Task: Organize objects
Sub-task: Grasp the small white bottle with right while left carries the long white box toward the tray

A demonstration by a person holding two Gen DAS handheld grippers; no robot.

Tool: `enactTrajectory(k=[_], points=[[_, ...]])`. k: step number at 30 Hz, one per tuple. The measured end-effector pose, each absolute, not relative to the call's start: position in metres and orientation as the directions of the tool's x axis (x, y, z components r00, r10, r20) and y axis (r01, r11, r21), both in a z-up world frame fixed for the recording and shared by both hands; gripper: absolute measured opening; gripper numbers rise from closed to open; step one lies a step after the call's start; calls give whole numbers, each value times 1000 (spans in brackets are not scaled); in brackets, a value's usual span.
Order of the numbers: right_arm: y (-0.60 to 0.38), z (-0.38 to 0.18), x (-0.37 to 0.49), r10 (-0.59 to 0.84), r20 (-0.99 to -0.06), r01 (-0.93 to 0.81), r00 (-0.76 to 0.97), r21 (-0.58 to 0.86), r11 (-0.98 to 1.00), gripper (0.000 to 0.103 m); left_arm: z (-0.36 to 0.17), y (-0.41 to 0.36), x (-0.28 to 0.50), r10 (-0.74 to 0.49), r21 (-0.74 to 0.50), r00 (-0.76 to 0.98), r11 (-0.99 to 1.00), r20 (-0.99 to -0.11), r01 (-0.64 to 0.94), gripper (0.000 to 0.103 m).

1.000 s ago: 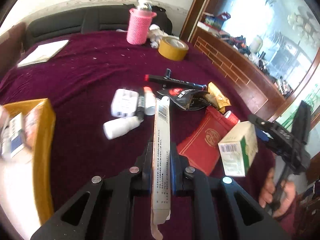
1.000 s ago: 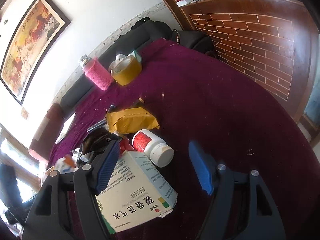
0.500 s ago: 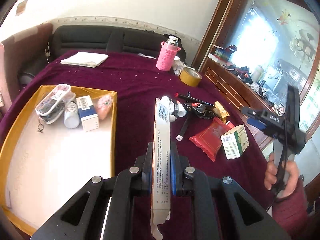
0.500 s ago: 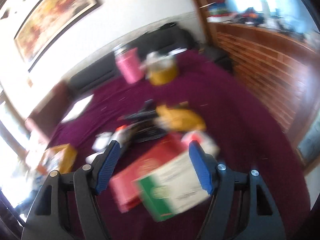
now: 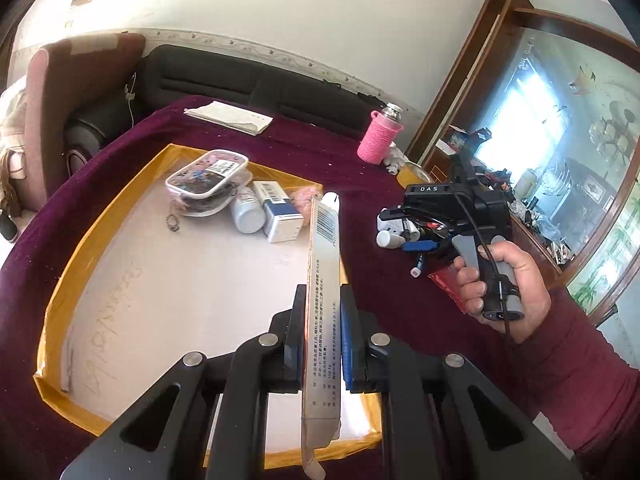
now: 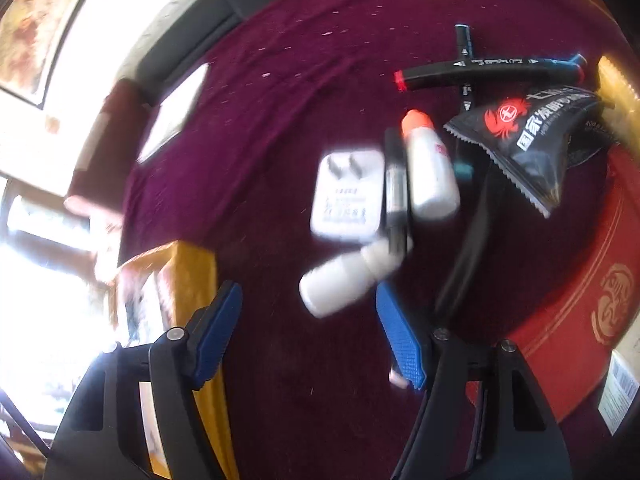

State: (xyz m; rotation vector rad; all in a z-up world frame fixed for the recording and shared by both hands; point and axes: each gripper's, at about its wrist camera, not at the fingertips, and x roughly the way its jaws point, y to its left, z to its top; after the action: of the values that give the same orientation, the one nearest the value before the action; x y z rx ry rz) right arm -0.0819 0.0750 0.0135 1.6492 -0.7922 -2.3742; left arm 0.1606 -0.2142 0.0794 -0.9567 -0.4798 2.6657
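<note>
The left gripper (image 5: 322, 344) pinched a long flat box (image 5: 322, 308) above the tray (image 5: 80, 240). The right gripper (image 6: 308, 332) stood spread, empty, seemingly over a blurred white bottle (image 6: 340, 284) on the bench (image 6: 260, 120).

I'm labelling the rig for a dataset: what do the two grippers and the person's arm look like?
Both grippers, left and right, have black frames, silver bolts and textured blue pads. The right one carries white "DAS" lettering, a grey-and-black handle and a black cable. The sleeve is dark red.
</note>
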Motion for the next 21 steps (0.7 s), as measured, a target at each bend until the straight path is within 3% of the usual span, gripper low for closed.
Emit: enactTrajectory(k=[2, 4, 7, 14, 17, 21], points=[[70, 9, -89, -344, -854, -233, -390, 453, -861, 63, 76, -229, 160, 353, -405, -749, -906, -560, -124, 11], [65, 9, -90, -272, -877, -258, -395, 390, -884, 45, 71, -237, 157, 353, -418, -748, -902, -562, -111, 11], [71, 6, -87, -254, -877, -303, -408, 392, -868, 41, 65, -247, 158, 355, -434, -746, -896, -564, -98, 11], [111, -4, -84, -418, -799, -459, -432, 593, -661, 42, 60, -246, 160, 372, -452, -741, -886, -559, -104, 11], [122, -10, -79, -469, -756, -522, -456, 654, -547, 49, 63, -240, 164, 376, -442, -740, -889, -557, -119, 11], [115, -4, -84, -422, -802, -523, -424, 597, -609, 49, 64, -235, 166, 382, -440, -737, -889, -558, -127, 11]])
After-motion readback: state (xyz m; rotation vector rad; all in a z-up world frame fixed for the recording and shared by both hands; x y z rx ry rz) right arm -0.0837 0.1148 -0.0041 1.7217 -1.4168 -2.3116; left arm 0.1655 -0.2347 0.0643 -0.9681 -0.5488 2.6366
